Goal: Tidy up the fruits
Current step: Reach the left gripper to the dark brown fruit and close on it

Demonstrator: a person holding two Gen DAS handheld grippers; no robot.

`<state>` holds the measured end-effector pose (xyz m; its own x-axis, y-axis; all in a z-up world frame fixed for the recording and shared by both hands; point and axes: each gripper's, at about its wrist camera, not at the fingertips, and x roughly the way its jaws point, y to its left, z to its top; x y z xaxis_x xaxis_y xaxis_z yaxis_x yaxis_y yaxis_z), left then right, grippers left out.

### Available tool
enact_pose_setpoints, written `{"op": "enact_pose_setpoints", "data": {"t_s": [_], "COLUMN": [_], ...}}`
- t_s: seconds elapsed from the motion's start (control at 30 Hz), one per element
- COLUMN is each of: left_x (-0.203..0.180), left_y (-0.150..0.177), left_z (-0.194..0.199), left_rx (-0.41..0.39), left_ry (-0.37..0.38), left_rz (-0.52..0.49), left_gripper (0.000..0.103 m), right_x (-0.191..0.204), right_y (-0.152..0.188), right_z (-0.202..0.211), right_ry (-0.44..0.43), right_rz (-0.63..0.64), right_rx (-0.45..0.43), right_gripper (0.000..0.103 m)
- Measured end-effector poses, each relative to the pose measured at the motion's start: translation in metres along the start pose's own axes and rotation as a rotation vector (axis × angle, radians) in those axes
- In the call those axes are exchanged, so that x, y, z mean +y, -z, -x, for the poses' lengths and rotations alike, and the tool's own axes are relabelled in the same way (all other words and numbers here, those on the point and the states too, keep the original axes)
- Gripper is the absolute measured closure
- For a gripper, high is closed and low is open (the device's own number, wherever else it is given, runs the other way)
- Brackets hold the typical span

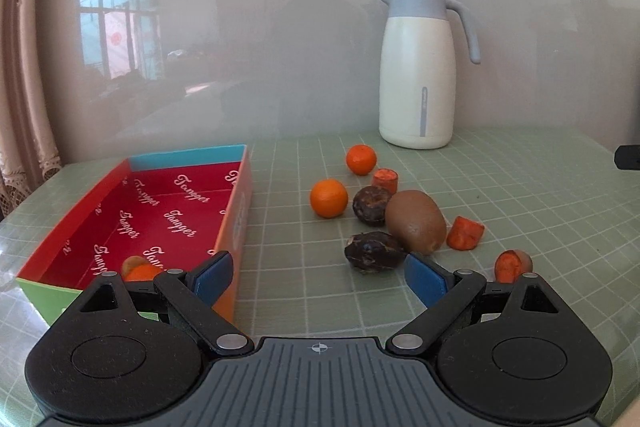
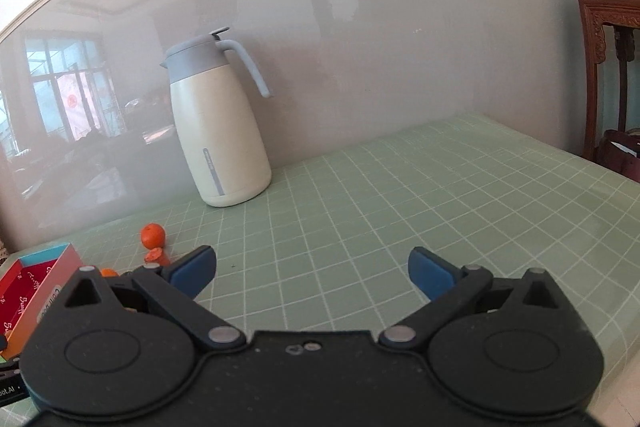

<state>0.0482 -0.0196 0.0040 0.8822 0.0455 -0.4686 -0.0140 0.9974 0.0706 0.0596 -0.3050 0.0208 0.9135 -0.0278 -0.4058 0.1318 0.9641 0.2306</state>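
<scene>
Left gripper [image 1: 318,277] jaws wide apart, holding nothing, low over the green grid mat [image 1: 520,195]; dark wrinkled fruit [image 1: 374,251] sits just ahead between the pads, second dark fruit [image 1: 371,205] and kiwi [image 1: 416,221] touching right behind it; two tangerines [image 1: 329,198] [image 1: 361,159] further ahead; orange chunks [image 1: 465,233] ahead-right; red box [image 1: 160,223] ahead-left with one orange piece [image 1: 138,269] inside near its front wall; right gripper [image 2: 312,273] also spread wide, empty, bare mat ahead; thermos jug [image 2: 218,131] ahead-left of it.
</scene>
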Motion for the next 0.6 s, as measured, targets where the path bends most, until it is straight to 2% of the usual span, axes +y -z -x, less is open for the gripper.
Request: {"op": "enact_pose_setpoints", "data": {"t_s": [0.4, 0.6], "left_x": [-0.028, -0.036], "left_y": [-0.008, -0.012], "left_z": [-0.028, -0.053], "left_rx": [0.044, 0.083], "left_ry": [0.094, 0.091], "left_rz": [-0.138, -0.178], "left_gripper": [0.011, 0.011], "right_x": [-0.008, -0.008], "right_y": [-0.002, -0.004], "right_z": [0.007, 0.005], "right_ry": [0.009, -0.006], "right_rz": [-0.028, -0.047], "right_rx": [-0.017, -0.015], "right_gripper": [0.000, 0.000]}}
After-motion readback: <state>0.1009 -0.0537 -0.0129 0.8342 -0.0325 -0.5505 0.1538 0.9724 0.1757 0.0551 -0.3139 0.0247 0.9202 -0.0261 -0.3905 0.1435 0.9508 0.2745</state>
